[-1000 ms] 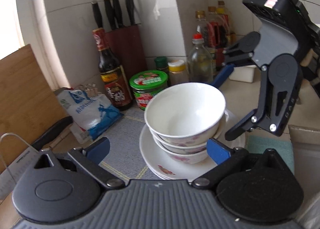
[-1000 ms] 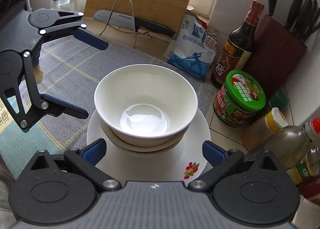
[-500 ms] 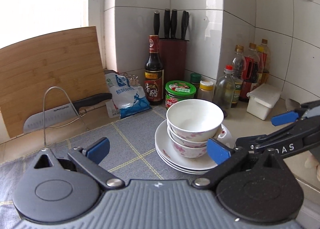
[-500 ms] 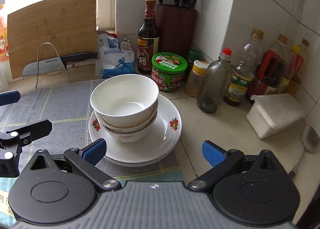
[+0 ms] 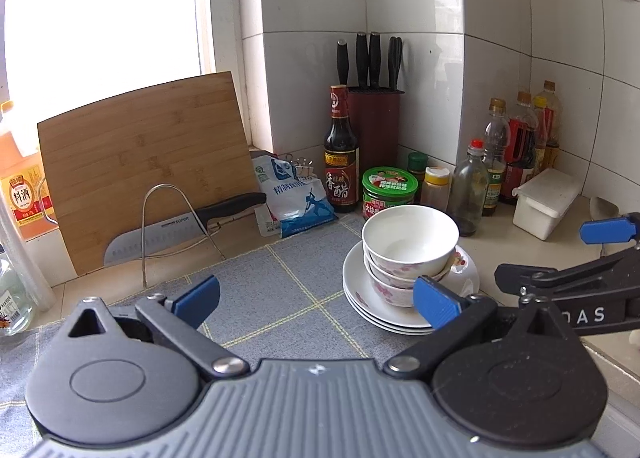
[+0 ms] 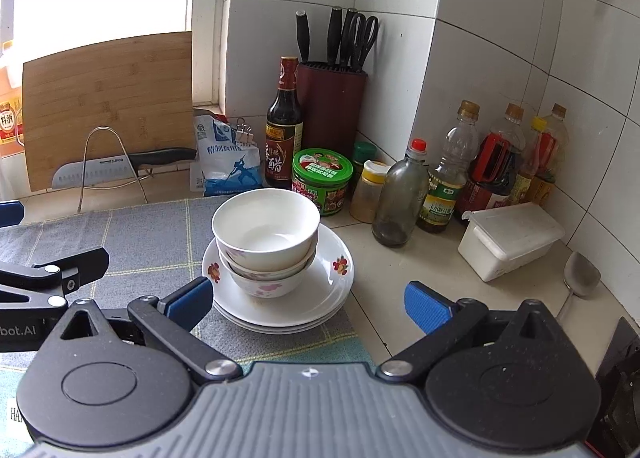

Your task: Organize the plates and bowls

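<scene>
Nested white bowls with pink flowers [image 5: 408, 246] [image 6: 266, 234] stand inside a stack of white flowered plates [image 5: 362, 304] [image 6: 316, 298] at the right edge of a grey checked mat [image 5: 280, 278] [image 6: 152, 242]. My left gripper [image 5: 316, 298] is open and empty, pulled back from the stack, its right fingertip in front of the plates. My right gripper [image 6: 308, 304] is also open and empty, hovering just short of the plates. Each gripper shows at the side of the other's view.
Behind the stack stand a dark vinegar bottle [image 6: 284, 130], a green-lidded jar [image 6: 322, 180], a knife block [image 6: 330, 106] and several bottles [image 6: 452, 174]. A white lidded box [image 6: 510, 238] and a metal spoon [image 6: 578, 282] lie right. A cutting board [image 5: 140, 170] and knife [image 5: 180, 226] lean left.
Both grippers have drawn back and up from the bowls and plates, so the stack now looks smaller and farther. The bowls and plates have not moved.
</scene>
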A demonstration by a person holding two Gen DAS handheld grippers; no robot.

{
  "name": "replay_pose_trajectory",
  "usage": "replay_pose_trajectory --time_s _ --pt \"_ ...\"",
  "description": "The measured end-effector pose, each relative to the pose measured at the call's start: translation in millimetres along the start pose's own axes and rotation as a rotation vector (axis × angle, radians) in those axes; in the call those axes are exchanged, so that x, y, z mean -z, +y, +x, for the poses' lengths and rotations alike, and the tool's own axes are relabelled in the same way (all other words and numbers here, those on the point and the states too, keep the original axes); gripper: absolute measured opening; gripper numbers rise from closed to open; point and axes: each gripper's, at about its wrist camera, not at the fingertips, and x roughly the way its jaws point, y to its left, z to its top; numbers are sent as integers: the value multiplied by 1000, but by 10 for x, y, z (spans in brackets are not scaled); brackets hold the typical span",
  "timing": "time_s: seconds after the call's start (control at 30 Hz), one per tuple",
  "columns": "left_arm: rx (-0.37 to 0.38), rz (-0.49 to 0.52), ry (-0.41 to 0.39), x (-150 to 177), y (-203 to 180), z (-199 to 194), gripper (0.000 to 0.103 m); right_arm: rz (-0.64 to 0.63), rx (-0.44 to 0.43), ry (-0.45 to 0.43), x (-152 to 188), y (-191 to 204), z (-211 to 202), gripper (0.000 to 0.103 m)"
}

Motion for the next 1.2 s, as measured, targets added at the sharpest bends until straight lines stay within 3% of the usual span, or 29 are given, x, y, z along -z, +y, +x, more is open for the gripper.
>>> replay_pose_trajectory --time_s 0.33,1.2 --pt "-6 -14 36 -5 31 11 102 3 0 -13 -23 19 -22 103" --pt "2 -7 39 -30 0 11 102 18 13 -30 -22 -42 -65 103"
